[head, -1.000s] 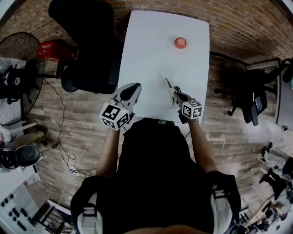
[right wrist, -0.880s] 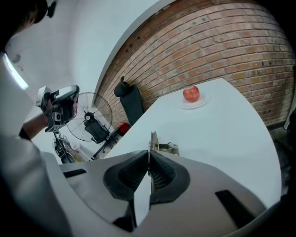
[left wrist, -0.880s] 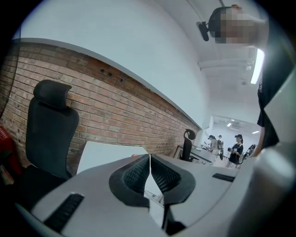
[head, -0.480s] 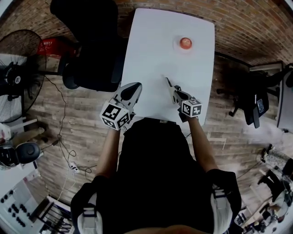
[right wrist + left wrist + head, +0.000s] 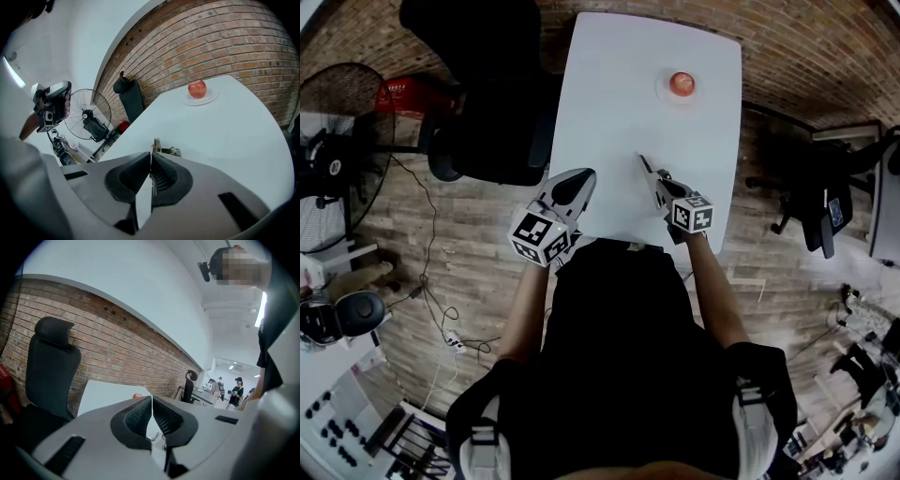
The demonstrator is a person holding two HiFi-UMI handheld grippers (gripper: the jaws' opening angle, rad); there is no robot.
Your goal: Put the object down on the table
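The left tongs are pressed fully together, their ribbed pads meeting along a single line in the left gripper view, with nothing caught between them. They hang over the near left corner of the white surface, close to its left edge, tips pointing away from the person.

The right tongs are clamped on a thin metal object. In the right gripper view the tongs pinch it from both sides, and its narrow end sticks out just past the tips. From the head view it reaches forward and slightly left over the surface. Whether its tip touches the top cannot be told.

Both tongs sit over the near end, just ahead of the person's torso, the right pair inside the right edge. Ahead of them lies a wide bare stretch of surface. Well apart, toward the far right, a red apple rests on a small white plate.

A black office chair stands against the left edge, and a floor fan stands farther left. A brick wall runs behind the far end.
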